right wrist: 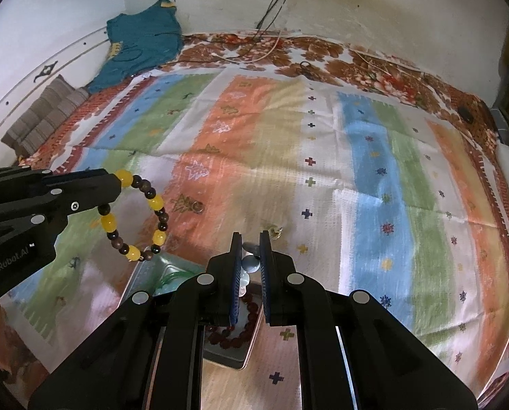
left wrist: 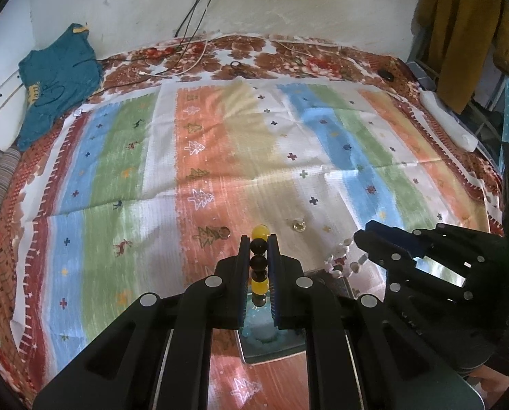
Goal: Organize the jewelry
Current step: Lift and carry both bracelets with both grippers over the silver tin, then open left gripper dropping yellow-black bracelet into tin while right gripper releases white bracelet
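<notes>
A wide bed fills most of both views, covered by a striped cloth (left wrist: pixel 240 157) in bands of blue, green, white, orange and pale yellow, printed with small crosses, trees and deer. Beneath it lies a brown floral sheet (left wrist: pixel 247 51), showing along the top edge. Behind stands a stained white wall (left wrist: pixel 288 3), with black cables (left wrist: pixel 199 3) hanging down its upper centre. A teal garment (left wrist: pixel 56 82) lies at upper left beside a grey striped cushion (right wrist: pixel 45 116). A mustard garment (left wrist: pixel 466 30) hangs at upper right. Soft daylight falls evenly.
</notes>
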The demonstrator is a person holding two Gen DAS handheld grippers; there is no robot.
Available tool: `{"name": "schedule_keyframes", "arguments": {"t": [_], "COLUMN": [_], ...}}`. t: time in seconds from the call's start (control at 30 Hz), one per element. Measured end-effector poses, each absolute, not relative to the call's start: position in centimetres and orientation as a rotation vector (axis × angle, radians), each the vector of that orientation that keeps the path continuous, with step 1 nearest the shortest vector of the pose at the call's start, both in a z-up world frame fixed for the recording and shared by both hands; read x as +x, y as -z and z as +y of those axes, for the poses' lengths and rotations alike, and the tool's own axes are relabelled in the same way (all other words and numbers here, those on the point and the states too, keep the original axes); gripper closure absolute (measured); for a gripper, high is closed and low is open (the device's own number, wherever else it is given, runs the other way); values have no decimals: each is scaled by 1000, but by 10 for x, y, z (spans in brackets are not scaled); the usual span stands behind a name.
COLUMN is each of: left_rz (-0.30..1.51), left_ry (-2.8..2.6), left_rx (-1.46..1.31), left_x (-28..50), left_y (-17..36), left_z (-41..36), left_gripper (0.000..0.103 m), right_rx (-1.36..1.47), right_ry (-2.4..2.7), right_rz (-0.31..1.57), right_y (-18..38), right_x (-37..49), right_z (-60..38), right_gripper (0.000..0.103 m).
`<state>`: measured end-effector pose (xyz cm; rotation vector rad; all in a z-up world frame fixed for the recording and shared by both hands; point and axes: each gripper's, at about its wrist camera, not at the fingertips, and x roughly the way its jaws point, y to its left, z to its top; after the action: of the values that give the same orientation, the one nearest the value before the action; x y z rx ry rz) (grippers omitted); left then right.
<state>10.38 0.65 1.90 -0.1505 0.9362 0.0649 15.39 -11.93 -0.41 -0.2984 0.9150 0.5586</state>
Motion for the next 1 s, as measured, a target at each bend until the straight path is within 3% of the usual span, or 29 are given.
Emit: {"name": "schedule_keyframes", "arguments": {"t": [0.83,0.9,0.93,1.0], "left_rz": [957,969,970,973], "left_ry": [-61,-78,-83,-97], "left_rx": [-128,-138,-139,-139], "left_x": [65,65,65,65], "left_y": [-13,-12,-11,-10], "left_z": [-11,-7,-6,-3], "left_gripper": [92,88,84,83], "right_rx": [-276,-272,-275,-285], "right_ry": [-564,-551,-545,-528], "right_rz": [953,962,965,968], "right_y": [11,12,13,15], "right_x": [122,123,123,125], "right_z": [-134,-136,-137,-138], "right_gripper": [92,86,74,67]}}
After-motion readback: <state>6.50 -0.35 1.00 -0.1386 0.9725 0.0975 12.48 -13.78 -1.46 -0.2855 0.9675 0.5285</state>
